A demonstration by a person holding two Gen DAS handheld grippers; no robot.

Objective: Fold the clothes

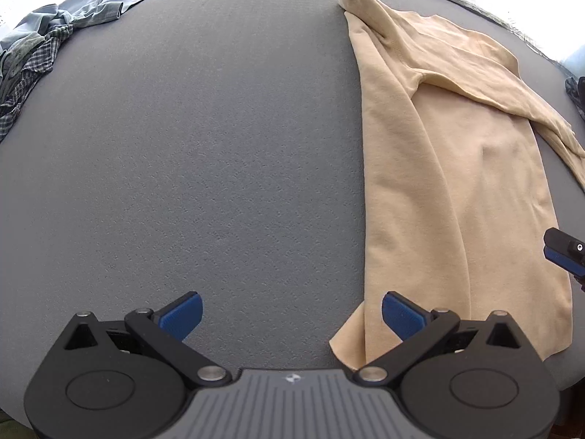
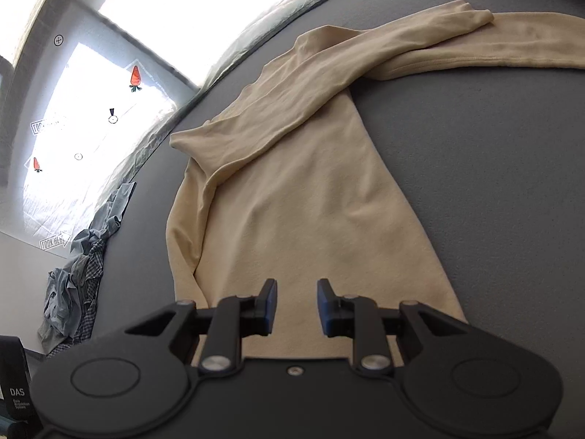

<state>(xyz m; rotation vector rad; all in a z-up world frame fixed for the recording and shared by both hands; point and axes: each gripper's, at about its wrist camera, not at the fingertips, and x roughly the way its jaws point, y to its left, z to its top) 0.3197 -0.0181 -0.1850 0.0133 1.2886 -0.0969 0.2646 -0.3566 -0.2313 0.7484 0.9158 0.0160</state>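
Shirt [image 1: 449, 190] first: the tan long-sleeved garment lies on the grey desk [image 1: 219, 146], already narrowed into a long strip, with one sleeve [image 2: 299, 84] folded back across its upper part and a second sleeve [image 2: 530, 44] trailing off to the side near the desk's far edge. A pile of unfolded clothes [image 1: 40, 51], blue and checked, sits well away from the shirt at the far corner of the desk.

The left gripper [image 1: 292, 314] hangs over the shirt's near corner with its fingers [image 1: 182, 314] spread wide, nothing between them; one blue pad overlaps the hem in the view, the other is over bare desk. The right gripper [image 2: 296, 305] hovers over the hem end of the shirt, its fingers [image 2: 270, 303] parted by a narrow gap and empty, cloth showing through beneath.

The step in hand looks like taking the hem to fold the strip lengthwise toward the collar. To do it well, each gripper should pinch one hem corner through all layers, so the underside does not slide out. Lift both corners evenly and carry them together toward the sleeve-covered end. The trailing sleeve would best be tucked onto the shirt beforehand, or it will stick out of the finished fold.
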